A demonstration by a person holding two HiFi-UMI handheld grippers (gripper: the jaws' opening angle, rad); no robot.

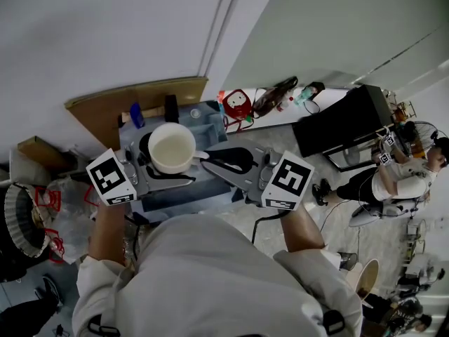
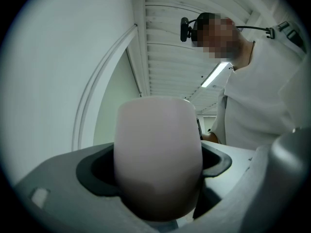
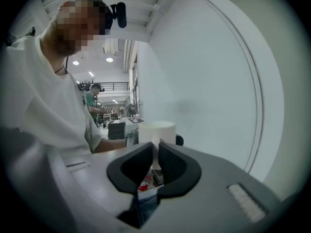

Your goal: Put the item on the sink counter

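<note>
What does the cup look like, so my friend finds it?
Find the person's white shirt, then the two grippers with black-and-white squares just above it. The cup sits in the left gripper, its handle pinched by the right gripper. It is the only round, plain white thing there.

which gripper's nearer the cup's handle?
Right. The right gripper jaws pinch the handle; the left gripper clamps the cup body on the far side.

A brown cardboard sheet [image 1: 98, 114] lies at the foot of the wall, with a small cardboard box [image 1: 38, 152] to its left. A red device [image 1: 238, 104] sits near a black case [image 1: 340, 121]. A second person [image 1: 401, 181] in a white shirt occupies the right edge.
</note>
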